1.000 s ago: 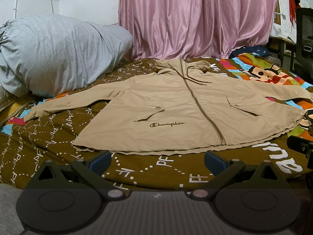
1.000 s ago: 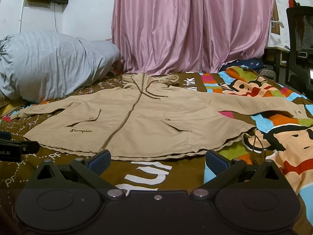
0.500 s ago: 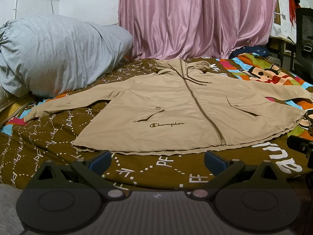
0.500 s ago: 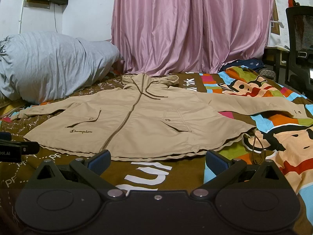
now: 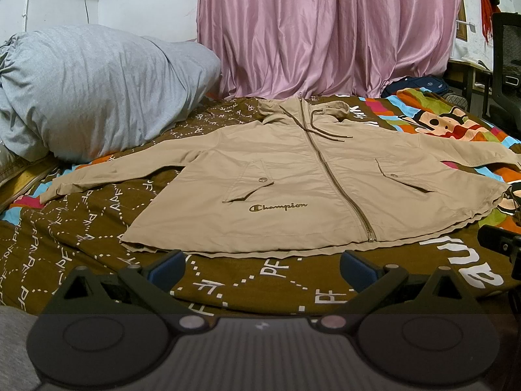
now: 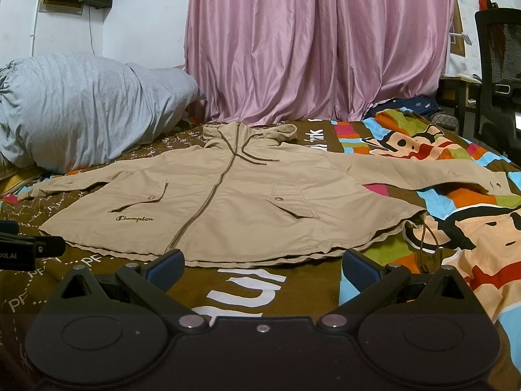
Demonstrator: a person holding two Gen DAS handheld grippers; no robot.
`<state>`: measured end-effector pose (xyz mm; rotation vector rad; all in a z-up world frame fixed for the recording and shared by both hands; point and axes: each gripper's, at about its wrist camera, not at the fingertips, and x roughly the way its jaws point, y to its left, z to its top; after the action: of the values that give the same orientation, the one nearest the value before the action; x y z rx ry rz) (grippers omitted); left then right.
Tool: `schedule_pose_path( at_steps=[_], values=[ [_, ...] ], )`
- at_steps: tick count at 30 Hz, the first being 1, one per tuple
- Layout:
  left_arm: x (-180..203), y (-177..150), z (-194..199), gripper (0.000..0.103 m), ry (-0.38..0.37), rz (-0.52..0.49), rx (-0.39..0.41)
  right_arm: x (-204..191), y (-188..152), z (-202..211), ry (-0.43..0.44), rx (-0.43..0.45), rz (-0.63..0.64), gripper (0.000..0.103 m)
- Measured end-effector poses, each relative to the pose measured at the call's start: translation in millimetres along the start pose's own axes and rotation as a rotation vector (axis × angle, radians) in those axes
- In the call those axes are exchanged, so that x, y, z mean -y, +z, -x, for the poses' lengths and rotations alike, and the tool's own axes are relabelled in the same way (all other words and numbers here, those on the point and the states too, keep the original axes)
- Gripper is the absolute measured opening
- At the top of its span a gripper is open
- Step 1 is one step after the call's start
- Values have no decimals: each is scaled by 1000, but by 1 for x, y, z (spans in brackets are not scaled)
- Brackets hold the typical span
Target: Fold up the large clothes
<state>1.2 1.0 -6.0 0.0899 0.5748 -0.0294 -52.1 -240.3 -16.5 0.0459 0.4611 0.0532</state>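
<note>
Tan jacket point(image 5: 293, 179); brown bedspread point(image 5: 81, 228) with white lettering, seemingly cartoon patches; pink curtain point(image 5: 325, 32); grey pillow point(image 5: 91, 88).

A brown printed bedspread point(image 5: 81, 228) covers the bed — its right part carries a bright cartoon pattern point(image 6: 482, 238). A grey bundle of bedding point(image 5: 91, 88) lies at the left. Pink curtains point(image 6: 319, 42) hang behind; a black chair point(image 6: 498, 75) stands at the right.

Jacket point(image 5: 293, 192) lies on bed point(image 5: 97, 228), pillow point(image 5: 91, 88) left.
</note>
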Motion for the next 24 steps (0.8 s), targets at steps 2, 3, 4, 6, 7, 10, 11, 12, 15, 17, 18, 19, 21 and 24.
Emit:
schedule_pose_path(
  at_steps=[2,3,4,6,7,10,11,12,15,17,18,19,21,24],
  values=[
    [0,0,0,103,0,0,0,0,0,0,0,1,0,103],
    [0,0,0,103,0,0,0,0,0,0,1,1,0,103],
    [0,0,0,103,0,0,0,0,0,0,1,0,0,103],
    [0,0,0,103,0,0,1,0,0,0,1,0,0,103],
    [0,0,0,103,0,0,0,0,0,0,1,0,0,103],
    [0,0,0,103,0,0,0,1,-1,-1,1,-1,-1,103],
    [0,0,0,103,0,0,0,1,-1,-1,1,-1,-1,103],
    [0,0,0,103,0,0,0,1,0,0,1,-1,-1,103],
    [0,0,0,103,0,0,0,1,0,0,1,-1,-1,103],
    [0,0,0,103,0,0,-1,1,0,-1,1,-1,-1,103],
    [0,0,0,103,1,0,-1,1,-1,-1,1,-1,-2,103],
    [0,0,0,103,1,0,-2,1,-1,-1,1,-1,-2,103],
    [0,0,-1,103,1,0,-6,1,-1,-1,0,-2,-3,103],
    [2,1,-1,103,4,-2,-16,1,-2,-1,0,-5,-3,103]
  ],
)
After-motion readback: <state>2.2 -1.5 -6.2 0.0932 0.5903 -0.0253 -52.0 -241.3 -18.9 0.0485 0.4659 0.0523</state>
